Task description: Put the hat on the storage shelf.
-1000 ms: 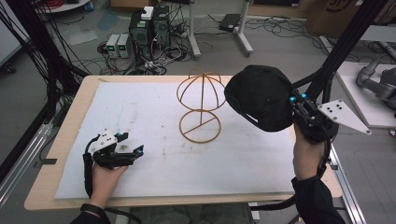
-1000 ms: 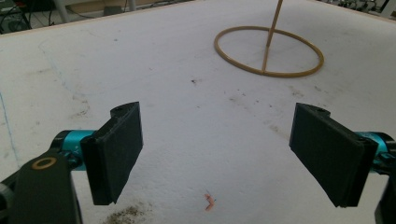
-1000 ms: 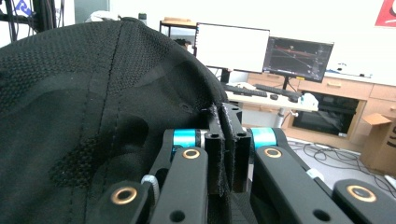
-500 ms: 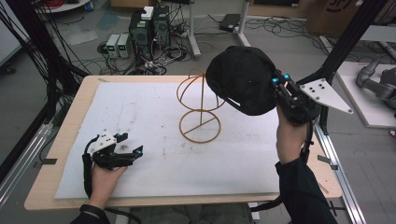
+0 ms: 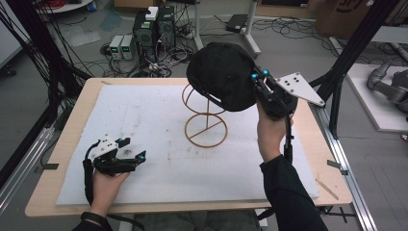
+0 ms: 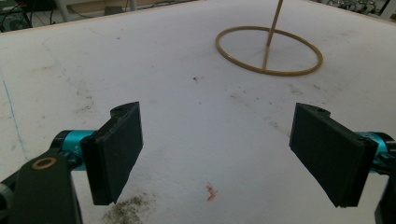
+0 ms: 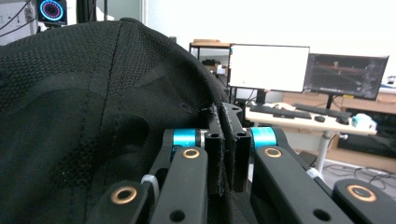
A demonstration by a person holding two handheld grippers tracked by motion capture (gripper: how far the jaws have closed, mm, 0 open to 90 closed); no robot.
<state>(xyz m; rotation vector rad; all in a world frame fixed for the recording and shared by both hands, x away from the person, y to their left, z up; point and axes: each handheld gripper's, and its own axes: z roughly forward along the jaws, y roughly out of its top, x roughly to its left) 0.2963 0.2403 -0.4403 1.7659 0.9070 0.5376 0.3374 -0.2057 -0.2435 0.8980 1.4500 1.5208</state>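
Above the stand (image 5: 206,120), right tongs (image 5: 258,76) pinch the cap (image 5: 221,74).

white foam mat (image 5: 144,120) covers wooden table (image 5: 332,187), centre of high view; dirt specks on mat lower centre-left. computer towers (image 5: 155,26) and small grey boxes (image 5: 121,46) on floor, upper centre-left, amid tangled cables (image 5: 103,60). black frame struts (image 5: 356,43) upper right. cardboard box (image 5: 344,12) top right edge. grey machine part (image 5: 387,86) on white platform, right edge. small orange scrap (image 6: 211,192) on mat, lower centre of left gripper view. two monitors (image 7: 270,67) on desk with keyboard (image 7: 317,111), right of right gripper view; glowing ring light (image 7: 51,10) top left.
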